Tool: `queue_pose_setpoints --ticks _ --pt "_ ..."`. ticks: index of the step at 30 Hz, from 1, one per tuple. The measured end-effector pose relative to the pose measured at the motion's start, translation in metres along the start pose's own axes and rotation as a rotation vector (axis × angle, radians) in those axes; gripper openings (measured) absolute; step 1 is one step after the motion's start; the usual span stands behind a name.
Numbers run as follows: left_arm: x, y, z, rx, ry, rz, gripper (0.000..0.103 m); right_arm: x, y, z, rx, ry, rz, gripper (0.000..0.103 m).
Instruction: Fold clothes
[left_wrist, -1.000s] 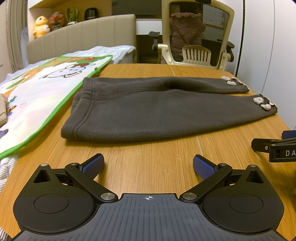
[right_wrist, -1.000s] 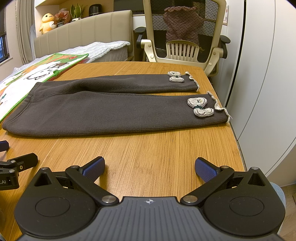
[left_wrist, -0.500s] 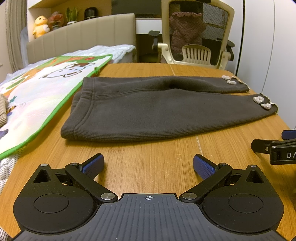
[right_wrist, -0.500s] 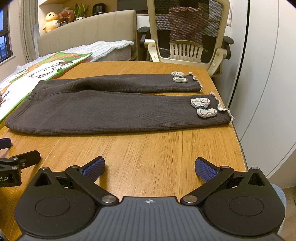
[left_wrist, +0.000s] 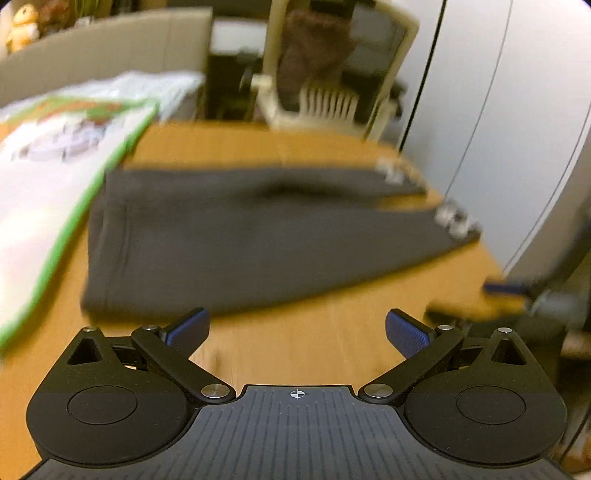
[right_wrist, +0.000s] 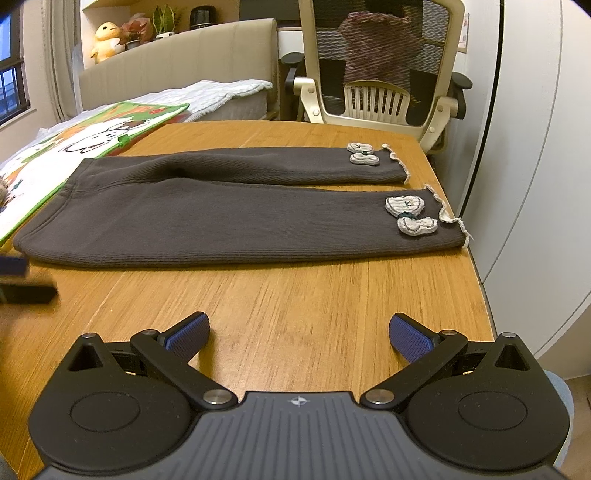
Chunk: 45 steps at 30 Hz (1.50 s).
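The left hand-held gripper (left_wrist: 295, 332) hangs over the near edge of the table (left_wrist: 295, 343) with its blue-padded fingers (left_wrist: 186, 330) spread wide and nothing between them; its view is smeared with blur. The right hand-held gripper (right_wrist: 299, 334) is likewise spread wide and empty, low over the bare wood of the table (right_wrist: 295, 291). Beyond both lies a pair of dark grey trousers (right_wrist: 221, 221), flat on the table, waistband to the left and the two legs running right, slightly parted at the cuffs. Each cuff carries small pale knitted patches (right_wrist: 410, 214) and a frayed pale trim. A cartoon-print mat with a green border (right_wrist: 92, 144) lies just beside the waistband. Past the far edge of the table stands a mesh-backed office chair (right_wrist: 380, 74), with a bed (right_wrist: 207, 92) to its left.
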<state>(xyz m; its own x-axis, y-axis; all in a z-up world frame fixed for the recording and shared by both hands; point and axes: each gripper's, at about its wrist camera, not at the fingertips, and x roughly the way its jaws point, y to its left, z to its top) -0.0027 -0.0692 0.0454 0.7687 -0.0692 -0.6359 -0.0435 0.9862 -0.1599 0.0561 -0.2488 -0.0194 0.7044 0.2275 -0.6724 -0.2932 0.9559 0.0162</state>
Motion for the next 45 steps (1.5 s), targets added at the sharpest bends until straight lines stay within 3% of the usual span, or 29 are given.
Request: queue_pose_setpoints --ticks 4,8,12,18,23,27,29,31,33,36,39,41,45 --pt "0.021 0.016 0.032 -0.004 -0.042 0.029 0.103 0.0 0.0 0.0 -0.006 0.001 0.004 0.103" --pt "0.059 0.04 0.042 -0.06 0.017 0.04 0.103 0.002 -0.002 0.003 -0.026 0.01 0.025 0.103" --pt "0.077 0.063 0.032 -0.12 0.061 0.011 0.103 0.006 -0.004 0.008 -0.057 0.019 0.058 0.103" --pt "0.066 0.06 0.016 -0.055 0.044 -0.009 0.103 0.019 -0.005 0.027 -0.136 0.079 0.134 0.103" --pt "0.048 0.052 0.002 0.003 0.082 -0.069 0.103 0.02 -0.004 0.028 -0.168 0.076 0.174 0.103" --pt "0.035 0.046 -0.002 0.109 0.132 -0.117 0.103 0.013 -0.006 0.025 -0.169 0.067 0.232 0.103" --pt "0.025 0.048 0.008 0.114 0.103 -0.133 0.103 0.012 -0.013 0.031 -0.131 0.061 0.268 0.103" --pt "0.014 0.056 0.024 0.107 0.023 -0.084 0.103 0.013 -0.019 0.039 -0.101 0.025 0.241 0.103" --pt "0.012 0.077 0.045 0.04 -0.057 0.039 0.103 0.014 -0.025 0.047 -0.073 -0.007 0.215 0.103" --pt "0.025 0.124 0.066 -0.155 -0.089 0.202 0.103 0.016 -0.032 0.055 -0.034 -0.038 0.193 0.103" --pt "0.043 0.156 0.068 -0.303 -0.047 0.207 0.097 0.017 -0.032 0.055 -0.024 -0.049 0.2 0.103" --pt "0.053 0.169 0.068 -0.375 -0.022 0.177 0.066 0.016 -0.031 0.054 -0.029 -0.052 0.207 0.103" --pt "0.067 0.182 0.067 -0.484 0.007 0.138 0.07 0.019 -0.028 0.054 -0.034 -0.056 0.214 0.103"
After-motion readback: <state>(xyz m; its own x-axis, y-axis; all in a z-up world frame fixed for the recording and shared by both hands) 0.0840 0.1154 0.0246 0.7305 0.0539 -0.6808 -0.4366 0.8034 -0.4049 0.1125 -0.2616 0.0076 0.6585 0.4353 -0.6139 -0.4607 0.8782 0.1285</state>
